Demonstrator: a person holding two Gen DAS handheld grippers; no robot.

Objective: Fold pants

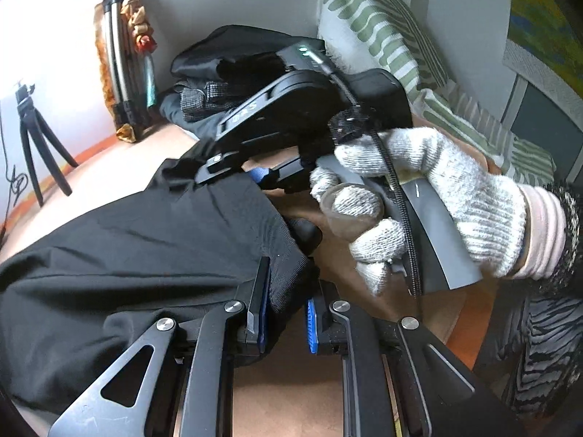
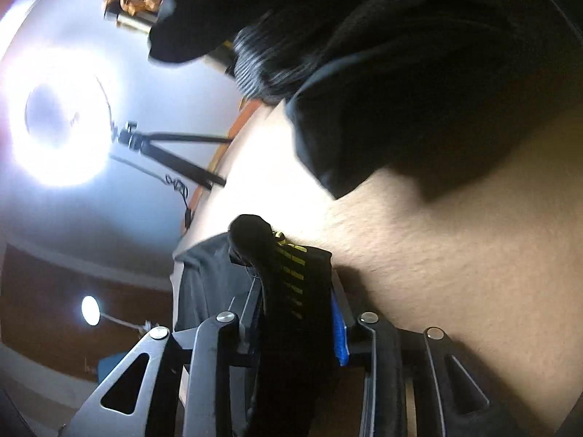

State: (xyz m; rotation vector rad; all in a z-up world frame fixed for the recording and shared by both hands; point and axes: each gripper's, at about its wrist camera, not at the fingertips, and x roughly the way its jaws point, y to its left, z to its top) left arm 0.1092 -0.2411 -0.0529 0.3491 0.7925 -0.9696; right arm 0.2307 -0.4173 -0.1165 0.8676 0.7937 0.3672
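Note:
The black pants (image 1: pixel 145 247) lie bunched on the tan bed surface (image 1: pixel 291 382). My left gripper (image 1: pixel 288 306) is shut on a ribbed edge of the pants, fabric pinched between its blue pads. The right gripper (image 1: pixel 255 178), held by a hand in a white knit glove (image 1: pixel 430 196), grips the pants' upper edge just beyond. In the right wrist view the right gripper (image 2: pixel 297 306) is shut on a black fold of the pants (image 2: pixel 288 291) with yellow print. More black fabric (image 2: pixel 382 109) hangs ahead.
A pile of dark clothes (image 1: pixel 218 73) lies at the back by the wall. A green striped pillow (image 1: pixel 382 36) is at the right. A small tripod (image 1: pixel 36 145) stands at the left and a ring light (image 2: pixel 58 116) glares in the right wrist view.

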